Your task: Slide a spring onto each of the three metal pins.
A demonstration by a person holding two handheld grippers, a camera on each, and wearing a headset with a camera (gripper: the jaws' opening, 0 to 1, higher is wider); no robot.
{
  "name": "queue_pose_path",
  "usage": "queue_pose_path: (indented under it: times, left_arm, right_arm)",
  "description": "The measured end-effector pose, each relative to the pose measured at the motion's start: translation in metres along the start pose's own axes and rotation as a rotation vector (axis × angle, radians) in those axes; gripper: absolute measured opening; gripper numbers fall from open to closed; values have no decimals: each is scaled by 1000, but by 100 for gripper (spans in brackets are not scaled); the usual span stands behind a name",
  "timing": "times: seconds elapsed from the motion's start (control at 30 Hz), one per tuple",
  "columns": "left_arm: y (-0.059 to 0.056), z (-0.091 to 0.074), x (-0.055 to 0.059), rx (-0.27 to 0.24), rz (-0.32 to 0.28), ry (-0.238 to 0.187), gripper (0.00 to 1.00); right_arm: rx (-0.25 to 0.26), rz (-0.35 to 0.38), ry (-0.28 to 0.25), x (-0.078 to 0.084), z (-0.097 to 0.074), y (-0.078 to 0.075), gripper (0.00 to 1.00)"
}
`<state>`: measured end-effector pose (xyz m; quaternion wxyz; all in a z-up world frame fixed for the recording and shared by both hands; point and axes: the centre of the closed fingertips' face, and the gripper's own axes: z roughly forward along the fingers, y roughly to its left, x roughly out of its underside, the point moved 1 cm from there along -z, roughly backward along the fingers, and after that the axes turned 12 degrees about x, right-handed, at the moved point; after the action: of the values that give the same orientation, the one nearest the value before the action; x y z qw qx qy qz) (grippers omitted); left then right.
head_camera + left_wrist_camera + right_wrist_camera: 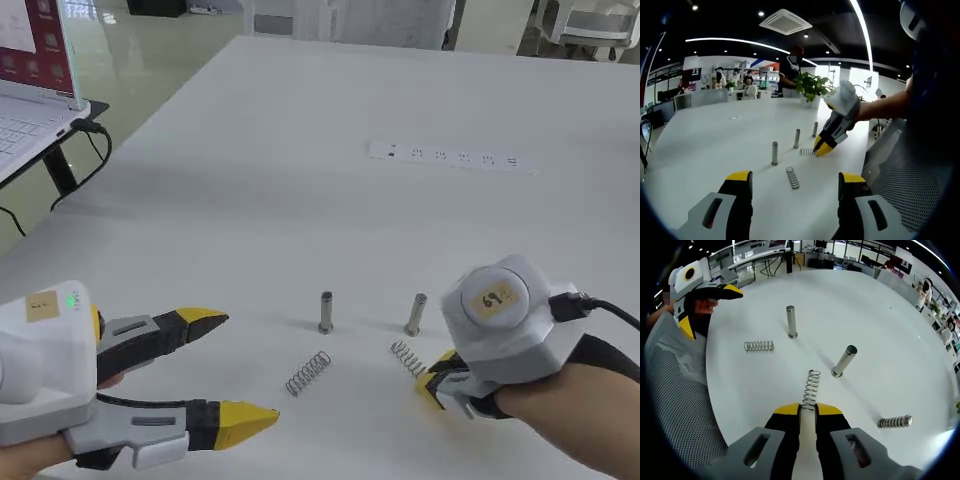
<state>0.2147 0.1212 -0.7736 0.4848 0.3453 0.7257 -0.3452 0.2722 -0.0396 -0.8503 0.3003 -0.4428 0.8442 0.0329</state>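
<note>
The right claw is pinched together on the near end of the held spring, which runs straight ahead of its tips along the tabletop — gripped at one end, I judge, so the free end can be threaded over a pin; the nearest pin stands just ahead and to this claw's right, the far pin further ahead, slightly left. The left claw hovers with jaws wide apart and empty; the loose spring lies just ahead between its tips — likely the next pick-up. A coiled piece sits right of the right claw; bare spring or sleeved pin, I cannot tell.
</note>
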Motion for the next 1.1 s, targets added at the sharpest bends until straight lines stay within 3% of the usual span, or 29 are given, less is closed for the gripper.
queue_pose_path:
  times: [0.57, 0.93, 1.1]
  left_arm:
    - [-10, 3, -12, 41, 13, 2, 58]
    - [-20, 7, -32, 96, 21, -24, 52]
    - [-25, 10, -43, 125, 41, -27, 51]
  right_arm:
    - [-65, -47, -50, -7, -19, 6, 8]
    - [-121, -74, -165, -34, -57, 11, 8]
    - [-156, -120, -216, -47, -74, 13, 8]
